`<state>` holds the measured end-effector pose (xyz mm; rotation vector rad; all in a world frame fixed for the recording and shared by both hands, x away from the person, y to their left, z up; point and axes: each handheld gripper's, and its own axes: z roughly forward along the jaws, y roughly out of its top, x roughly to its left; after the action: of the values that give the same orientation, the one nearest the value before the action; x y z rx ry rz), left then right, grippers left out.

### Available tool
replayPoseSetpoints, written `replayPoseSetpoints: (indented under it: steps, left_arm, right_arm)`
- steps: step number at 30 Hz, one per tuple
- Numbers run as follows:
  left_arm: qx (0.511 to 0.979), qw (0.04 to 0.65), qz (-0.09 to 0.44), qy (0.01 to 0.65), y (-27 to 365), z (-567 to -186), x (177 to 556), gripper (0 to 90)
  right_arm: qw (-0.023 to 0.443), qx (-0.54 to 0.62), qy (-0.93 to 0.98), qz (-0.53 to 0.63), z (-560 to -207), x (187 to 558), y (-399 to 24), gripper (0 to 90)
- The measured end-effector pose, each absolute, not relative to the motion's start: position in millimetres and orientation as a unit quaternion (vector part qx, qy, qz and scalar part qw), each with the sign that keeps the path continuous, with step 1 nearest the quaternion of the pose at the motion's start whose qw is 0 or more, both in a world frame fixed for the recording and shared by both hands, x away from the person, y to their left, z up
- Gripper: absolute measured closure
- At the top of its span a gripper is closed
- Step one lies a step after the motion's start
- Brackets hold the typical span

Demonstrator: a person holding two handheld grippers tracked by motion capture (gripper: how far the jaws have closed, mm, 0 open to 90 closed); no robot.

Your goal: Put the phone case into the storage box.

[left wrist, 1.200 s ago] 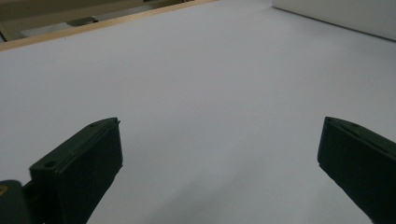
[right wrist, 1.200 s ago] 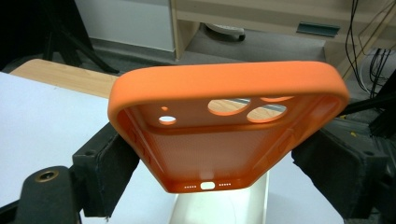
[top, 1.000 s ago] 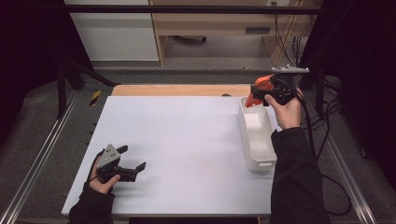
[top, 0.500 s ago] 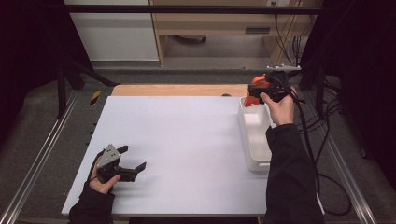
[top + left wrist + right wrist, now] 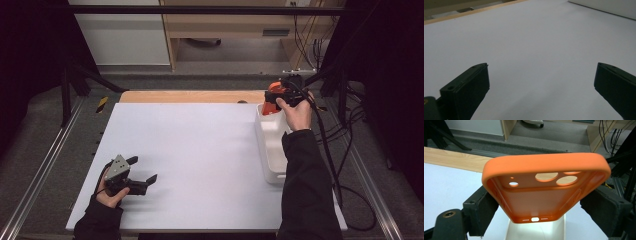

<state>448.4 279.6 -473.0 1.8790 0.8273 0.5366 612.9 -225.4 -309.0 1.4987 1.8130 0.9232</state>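
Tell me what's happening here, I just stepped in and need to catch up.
A person works at a white table with a gripper in each hand. The right gripper is clamped on an orange phone case, holding it above the far end of a white tray at the table's right edge. The left gripper rests near the front left corner, jaws open with nothing between them.
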Motion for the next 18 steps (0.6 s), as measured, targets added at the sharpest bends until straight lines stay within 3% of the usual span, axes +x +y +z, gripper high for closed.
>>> replayPoseSetpoints:
  steps: [18]
  left_arm:
    - [0.774,0.488,0.22,0.339,279,-473,448,0.0]
  right_arm:
    - [0.292,0.588,0.68,0.326,-327,633,-222,15.7]
